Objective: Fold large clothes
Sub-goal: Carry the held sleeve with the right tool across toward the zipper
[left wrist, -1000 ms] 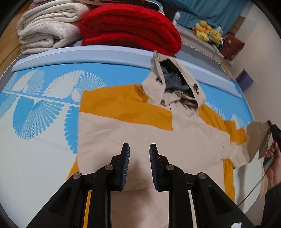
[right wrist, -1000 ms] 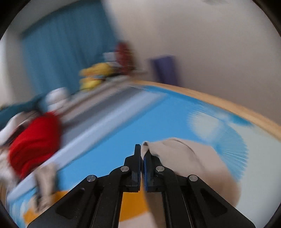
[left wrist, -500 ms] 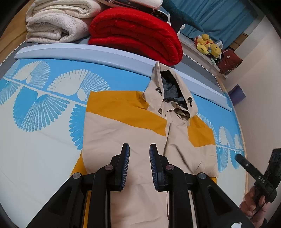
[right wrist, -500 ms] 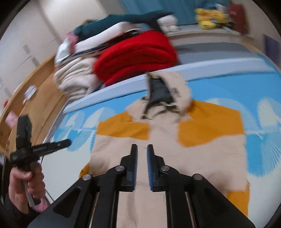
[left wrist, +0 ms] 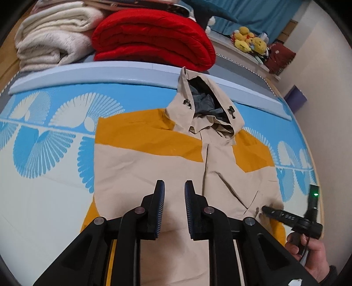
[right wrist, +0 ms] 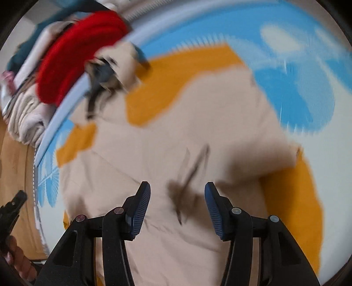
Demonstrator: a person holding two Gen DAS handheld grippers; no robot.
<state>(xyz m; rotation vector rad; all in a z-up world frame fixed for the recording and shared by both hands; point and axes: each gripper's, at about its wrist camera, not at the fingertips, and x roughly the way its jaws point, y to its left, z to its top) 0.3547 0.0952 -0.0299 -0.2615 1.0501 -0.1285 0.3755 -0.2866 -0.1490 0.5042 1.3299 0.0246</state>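
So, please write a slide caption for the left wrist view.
Open left gripper hovers above a beige-and-mustard hooded jacket spread flat on the blue patterned bed.

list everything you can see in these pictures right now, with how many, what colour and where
jacket: one, beige with mustard-yellow panels, flat on the bedsheet, hood toward the stacked bedding
bedsheet: one, blue and white fan print, under the jacket
red blanket: one, red, folded, beyond the hood
cream blankets: a stack, cream, left of the red blanket
plush toys: several, yellow, far ledge
curtain: one, blue, far wall
left gripper: one, black with blue pads, empty, above the jacket
right gripper: one, black with blue pads, jaws just opening, empty, above the jacket
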